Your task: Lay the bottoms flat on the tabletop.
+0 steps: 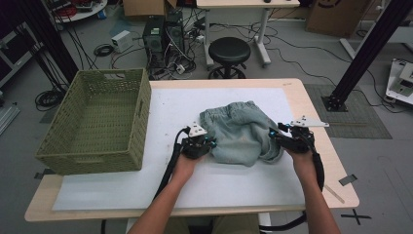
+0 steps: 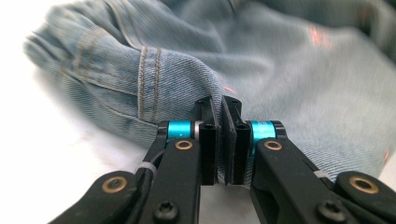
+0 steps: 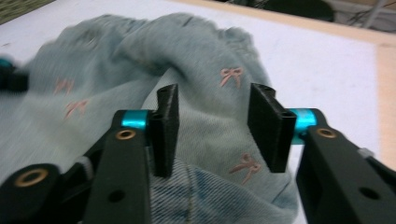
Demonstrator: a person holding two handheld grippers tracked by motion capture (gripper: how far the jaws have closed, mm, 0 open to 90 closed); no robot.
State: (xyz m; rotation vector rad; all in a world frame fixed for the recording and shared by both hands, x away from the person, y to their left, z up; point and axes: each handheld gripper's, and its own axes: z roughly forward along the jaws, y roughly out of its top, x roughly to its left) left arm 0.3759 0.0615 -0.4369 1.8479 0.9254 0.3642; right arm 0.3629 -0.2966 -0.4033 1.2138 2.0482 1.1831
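At the left of the table point(image 1: 311, 105) stands a green woven basket point(image 1: 97, 122), partly over the table's edge. Beside it, on the white mat point(image 1: 170, 107), lies a crumpled pair of light denim shorts point(image 1: 241, 131) with small pink bows. The left tool point(image 2: 223, 140) has its jaws pressed together on a fold of the shorts' near left edge. The right tool point(image 3: 214, 133) stands wide, its jaws over the right side of the shorts.
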